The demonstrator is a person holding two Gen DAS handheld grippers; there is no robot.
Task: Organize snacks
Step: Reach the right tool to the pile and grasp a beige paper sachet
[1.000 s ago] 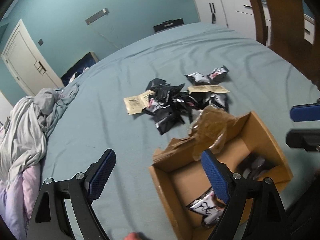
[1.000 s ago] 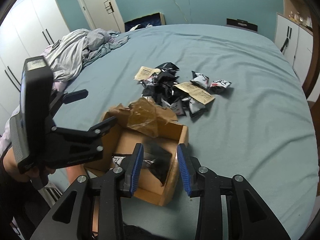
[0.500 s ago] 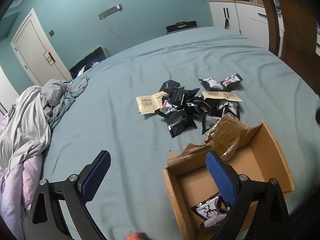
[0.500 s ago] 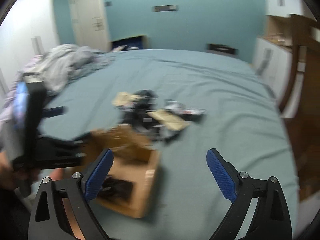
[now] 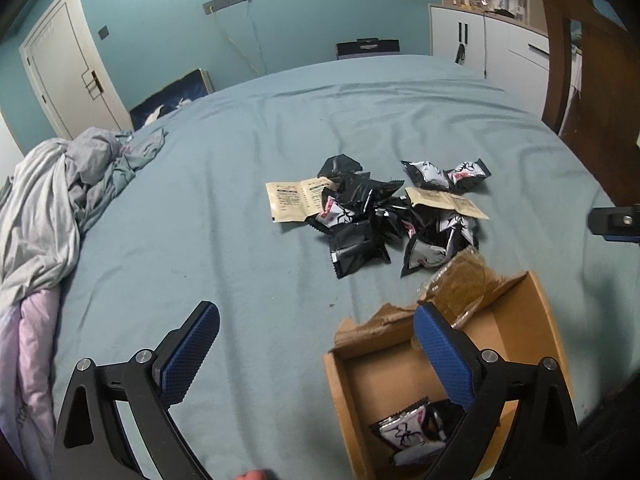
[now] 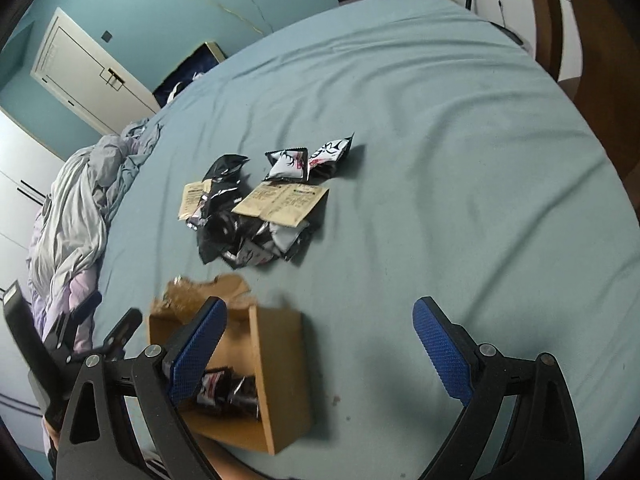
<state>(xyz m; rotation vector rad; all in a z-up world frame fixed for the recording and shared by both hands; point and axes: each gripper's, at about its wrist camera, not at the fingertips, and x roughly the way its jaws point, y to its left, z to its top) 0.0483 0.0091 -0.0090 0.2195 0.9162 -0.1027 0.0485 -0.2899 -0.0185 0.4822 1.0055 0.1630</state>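
Spread wide now, right tongs (image 6: 318,354), where a second earlier sat nearly closed over the cardboard box (image 6: 280,364); since lifted off and swung rightward, hovering empty above bare bed sheet (image 6: 460,152) near the bed's front edge. Left tongs (image 5: 316,354) likewise apart and empty, right blue pad (image 5: 442,354) over the box's open top, left pad over bare sheet. Inside the box, at its near end, a few snack packets (image 5: 404,430), black and white. At the box's far end, torn flap with crumpled brown tape (image 5: 460,288). Just past that, toward the middle of the bed, loose pile of snack packets (image 5: 380,216) with two beige sachets (image 5: 294,200) mixed in. Off at the bed's left edge, rumpled grey bedding (image 5: 48,208). Beyond the far edge, teal wall (image 5: 160,0) and white door (image 5: 68,76).
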